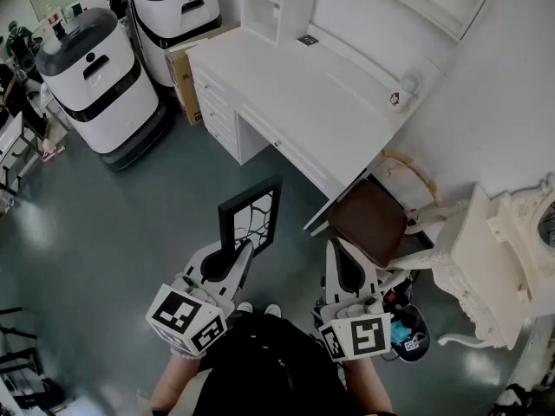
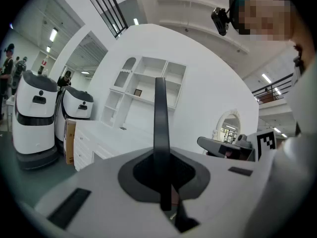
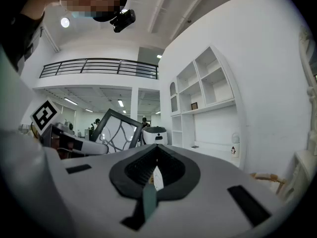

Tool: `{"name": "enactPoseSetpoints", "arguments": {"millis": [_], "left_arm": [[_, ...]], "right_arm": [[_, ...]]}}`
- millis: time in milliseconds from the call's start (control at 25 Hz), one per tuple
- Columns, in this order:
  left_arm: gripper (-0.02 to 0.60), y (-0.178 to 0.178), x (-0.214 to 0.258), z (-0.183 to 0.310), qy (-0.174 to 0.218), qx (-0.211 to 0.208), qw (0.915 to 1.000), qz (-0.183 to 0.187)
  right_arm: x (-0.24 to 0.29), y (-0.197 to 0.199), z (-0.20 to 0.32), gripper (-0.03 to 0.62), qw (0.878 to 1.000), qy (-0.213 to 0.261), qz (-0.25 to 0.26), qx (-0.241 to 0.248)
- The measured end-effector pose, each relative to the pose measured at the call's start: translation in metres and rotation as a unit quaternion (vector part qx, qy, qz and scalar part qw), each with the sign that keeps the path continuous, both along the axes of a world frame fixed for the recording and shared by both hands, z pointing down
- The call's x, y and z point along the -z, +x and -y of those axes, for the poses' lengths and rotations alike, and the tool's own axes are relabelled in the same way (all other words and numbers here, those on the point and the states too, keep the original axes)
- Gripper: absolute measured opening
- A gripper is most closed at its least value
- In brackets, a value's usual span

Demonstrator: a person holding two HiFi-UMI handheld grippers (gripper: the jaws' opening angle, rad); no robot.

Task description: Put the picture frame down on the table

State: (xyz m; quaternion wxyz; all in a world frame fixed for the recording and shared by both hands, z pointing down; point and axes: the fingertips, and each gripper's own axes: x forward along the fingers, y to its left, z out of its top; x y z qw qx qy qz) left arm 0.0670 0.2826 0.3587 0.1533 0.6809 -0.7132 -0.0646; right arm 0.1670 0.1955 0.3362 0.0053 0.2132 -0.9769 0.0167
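Note:
The picture frame [image 1: 251,217] is black with a curved line pattern. It stands upright over the grey floor, and my left gripper [image 1: 238,248] is shut on its lower edge. In the left gripper view the frame [image 2: 160,128] shows edge-on as a dark bar clamped between the jaws of the left gripper [image 2: 161,158]. My right gripper [image 1: 340,248] hovers beside it on the right, shut and empty. From the right gripper view the frame [image 3: 116,130] appears tilted at the left, beyond the right gripper [image 3: 157,150]. The white table [image 1: 295,85] lies ahead, apart from both grippers.
A chair with a brown seat [image 1: 373,219] stands at the table's near corner, just ahead of my right gripper. A small figurine [image 1: 401,100] sits on the table's right end. Two white robots [image 1: 95,76] and a cardboard box [image 1: 182,68] stand at the left. An ornate cream vanity [image 1: 503,258] is at the right.

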Motion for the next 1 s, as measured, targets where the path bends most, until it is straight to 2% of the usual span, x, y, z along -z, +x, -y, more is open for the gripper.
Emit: {"name": "enactPoseSetpoints", "arguments": {"millis": [680,1000], "left_arm": [[0.012,0.006,0.003,0.001,-0.007,0.026,0.9996,0.008],[0.012,0.026,0.003,-0.005,-0.010,0.036,0.9991,0.018]], "right_arm": [[0.001,0.007,0.009,0.002,1.000,-0.010,0.007,0.017],[-0.003,0.022,0.006,0.002,0.999,-0.011,0.009,0.029]]}}
